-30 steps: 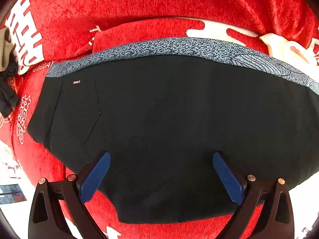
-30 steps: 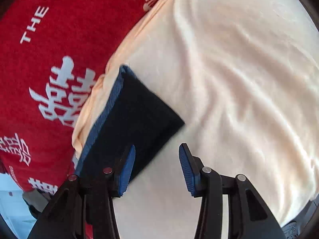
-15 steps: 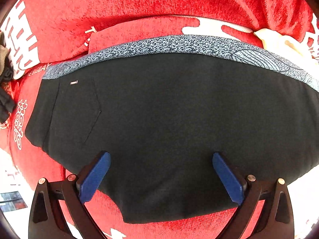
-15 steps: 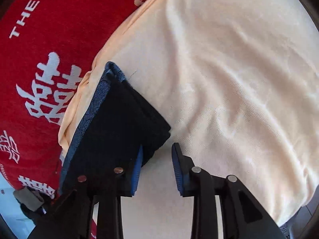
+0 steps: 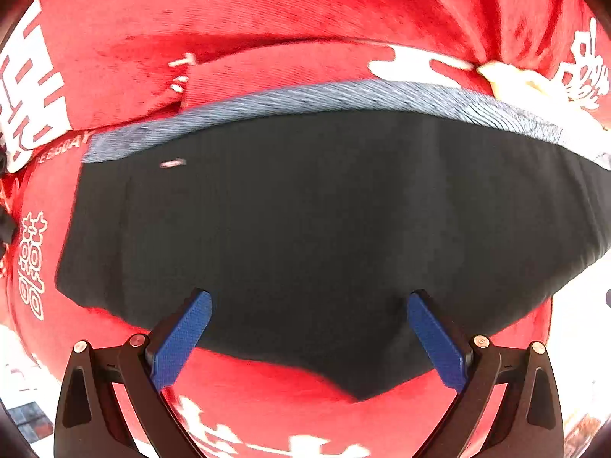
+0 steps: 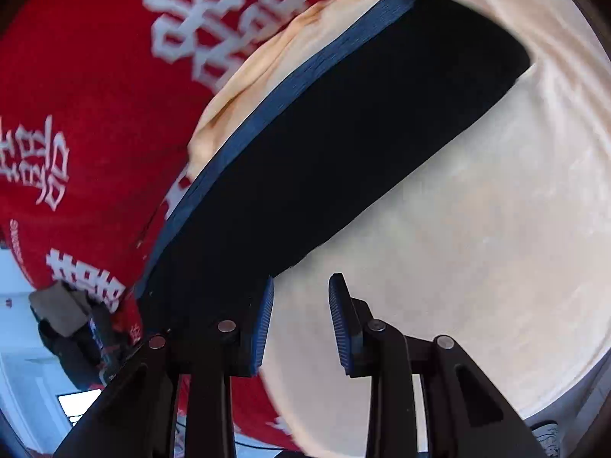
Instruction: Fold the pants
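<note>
Black pants (image 5: 324,229) with a grey patterned waistband (image 5: 343,95) lie spread on a red blanket (image 5: 267,19), partly over cream fabric (image 6: 477,229). Left hand-held gripper (image 5: 309,328) hovers spread wide above them; right hand-held gripper (image 6: 301,316) stands parted, empty, at the pants' edge.

In the right wrist view, the black pants (image 6: 343,160) are now seen stretched much farther across the cream blanket (image 6: 477,248), their far corner reaching toward its upper edge, where a second ago only a short dark flap was seen on it; the right gripper (image 6: 301,320), narrowed half a second ago, has been widened again; its left pad (image 6: 263,324) is now overlapped by the pants' near edge. In the left wrist view, the pants (image 5: 324,229) have been shifted rightward and blurred against the red blanket (image 5: 267,19); a pointed corner is now shown at their near hem.
</note>
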Demonstrator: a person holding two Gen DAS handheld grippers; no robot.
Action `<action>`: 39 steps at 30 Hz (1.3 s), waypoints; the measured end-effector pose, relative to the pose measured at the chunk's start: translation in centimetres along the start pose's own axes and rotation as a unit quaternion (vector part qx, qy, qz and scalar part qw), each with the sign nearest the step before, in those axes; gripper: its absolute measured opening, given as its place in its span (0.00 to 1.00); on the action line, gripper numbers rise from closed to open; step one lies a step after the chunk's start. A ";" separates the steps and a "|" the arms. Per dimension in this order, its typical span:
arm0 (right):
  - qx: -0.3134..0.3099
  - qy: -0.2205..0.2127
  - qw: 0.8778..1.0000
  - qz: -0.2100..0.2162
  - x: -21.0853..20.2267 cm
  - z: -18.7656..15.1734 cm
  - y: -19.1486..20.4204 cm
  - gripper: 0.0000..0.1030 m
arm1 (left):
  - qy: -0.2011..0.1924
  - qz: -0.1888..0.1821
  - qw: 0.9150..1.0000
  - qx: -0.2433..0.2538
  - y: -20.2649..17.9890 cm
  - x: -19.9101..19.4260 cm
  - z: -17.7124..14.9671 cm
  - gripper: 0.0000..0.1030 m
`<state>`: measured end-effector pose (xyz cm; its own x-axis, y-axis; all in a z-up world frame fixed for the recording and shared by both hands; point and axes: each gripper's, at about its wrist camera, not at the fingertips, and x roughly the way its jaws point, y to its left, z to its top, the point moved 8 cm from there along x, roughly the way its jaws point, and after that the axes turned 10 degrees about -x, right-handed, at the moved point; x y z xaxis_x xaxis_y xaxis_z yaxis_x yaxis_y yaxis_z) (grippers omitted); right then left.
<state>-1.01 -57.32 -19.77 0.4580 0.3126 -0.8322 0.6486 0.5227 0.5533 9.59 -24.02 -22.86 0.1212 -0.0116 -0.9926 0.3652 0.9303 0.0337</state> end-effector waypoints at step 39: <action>-0.008 0.097 0.986 0.136 17.8 -9.0 19.9 0.10 | -0.043 0.062 0.996 -0.056 21.0 6.9 5.1 1.00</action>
<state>14.56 -34.18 -23.94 0.4871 0.5885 -0.6452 0.5082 0.4099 0.7575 22.76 -6.41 -28.40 0.2394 0.0788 -0.9677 0.2375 0.9617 0.1371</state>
